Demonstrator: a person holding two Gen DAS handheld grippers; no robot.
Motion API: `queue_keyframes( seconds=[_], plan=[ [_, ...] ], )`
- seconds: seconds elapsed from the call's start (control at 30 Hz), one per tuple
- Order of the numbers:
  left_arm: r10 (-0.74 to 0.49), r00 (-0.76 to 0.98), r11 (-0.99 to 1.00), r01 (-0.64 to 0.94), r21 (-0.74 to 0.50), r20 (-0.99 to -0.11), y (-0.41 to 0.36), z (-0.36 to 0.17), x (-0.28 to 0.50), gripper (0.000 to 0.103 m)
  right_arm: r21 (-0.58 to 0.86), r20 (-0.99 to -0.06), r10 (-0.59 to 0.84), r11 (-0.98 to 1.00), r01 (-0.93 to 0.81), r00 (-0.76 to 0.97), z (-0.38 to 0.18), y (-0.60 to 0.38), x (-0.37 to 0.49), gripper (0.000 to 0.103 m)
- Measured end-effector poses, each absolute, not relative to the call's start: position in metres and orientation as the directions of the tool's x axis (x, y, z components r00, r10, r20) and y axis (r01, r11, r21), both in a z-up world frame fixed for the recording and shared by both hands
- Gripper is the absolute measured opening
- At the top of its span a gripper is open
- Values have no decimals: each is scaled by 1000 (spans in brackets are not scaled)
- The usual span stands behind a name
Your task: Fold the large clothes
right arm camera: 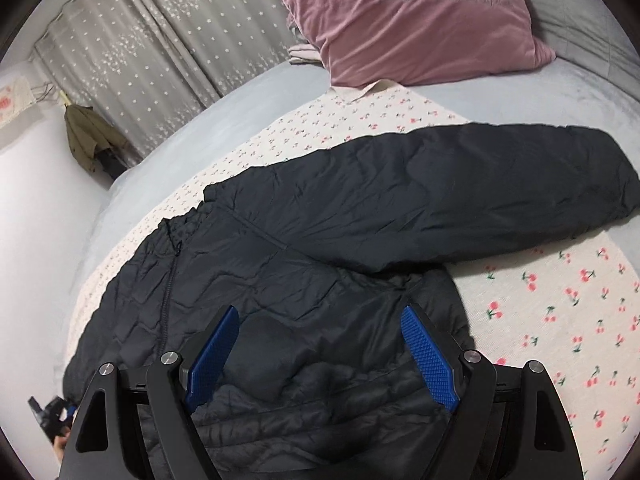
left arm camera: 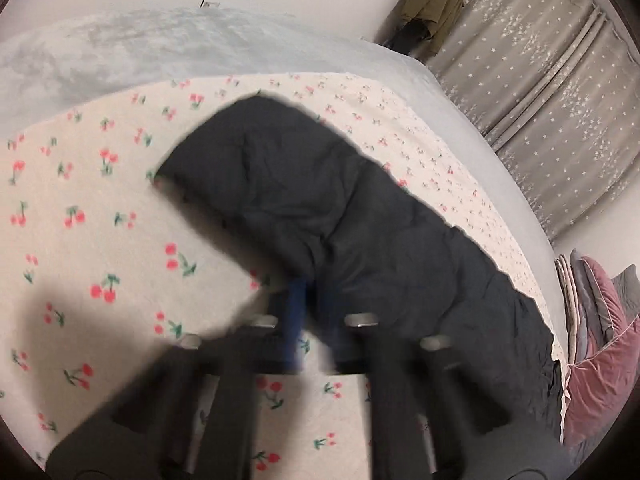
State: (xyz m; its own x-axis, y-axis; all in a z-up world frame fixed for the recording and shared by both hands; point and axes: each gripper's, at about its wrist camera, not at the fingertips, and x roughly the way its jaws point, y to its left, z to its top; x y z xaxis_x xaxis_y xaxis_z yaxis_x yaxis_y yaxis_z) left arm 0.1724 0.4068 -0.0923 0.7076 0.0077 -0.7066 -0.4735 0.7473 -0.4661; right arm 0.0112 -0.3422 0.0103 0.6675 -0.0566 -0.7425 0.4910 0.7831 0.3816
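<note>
A black puffer jacket (right arm camera: 304, 248) lies on a cherry-print sheet (right arm camera: 560, 312) on the bed, one sleeve (right arm camera: 480, 184) stretched out to the right. My right gripper (right arm camera: 320, 356) is open just above the jacket's body, its blue pads (right arm camera: 430, 360) spread wide with nothing between them. In the left wrist view the picture is motion-blurred: my left gripper (left arm camera: 310, 320) has its blue pads close together on the near edge of the jacket (left arm camera: 320, 208), which stretches away over the sheet (left arm camera: 100, 240).
A pink pillow (right arm camera: 404, 16) lies at the head of the bed, also in the left wrist view (left arm camera: 600, 340). Grey star-print curtains (right arm camera: 168, 40) hang beyond the bed. An olive coat (left arm camera: 432, 12) hangs on the wall. The grey blanket (left arm camera: 120, 48) shows past the sheet.
</note>
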Motion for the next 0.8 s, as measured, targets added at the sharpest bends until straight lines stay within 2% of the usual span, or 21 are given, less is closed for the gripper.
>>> queue_keyframes(
  seconds=[0.07,0.17,0.3,0.43,0.6,0.67,0.8],
  plan=[
    [38,758,788,-423,-447,-651,395,-64,168,4,380,-740,-59,785,489,670,12,-341,11,84],
    [16,832,855,-298,-424,-554,360,-16,161,4,377,-735,-72,783,495,674,14,-340,10,84],
    [-124,892,914,-67,-400,-435,297,37,147,4,399,-736,-53,771,496,675,12,-337,12,84],
    [-281,882,920,136,-367,-379,226,64,133,4,414,-729,-22,782,466,684,14,-326,16,84],
    [-490,771,861,357,-362,-406,139,60,120,4,442,-706,29,799,409,708,15,-314,22,84],
    [-539,725,840,420,-345,-430,108,50,115,4,467,-700,59,792,394,712,13,-311,25,84],
    [-557,659,828,487,-279,-505,54,16,110,4,518,-691,118,769,375,713,5,-307,33,84]
  ],
)
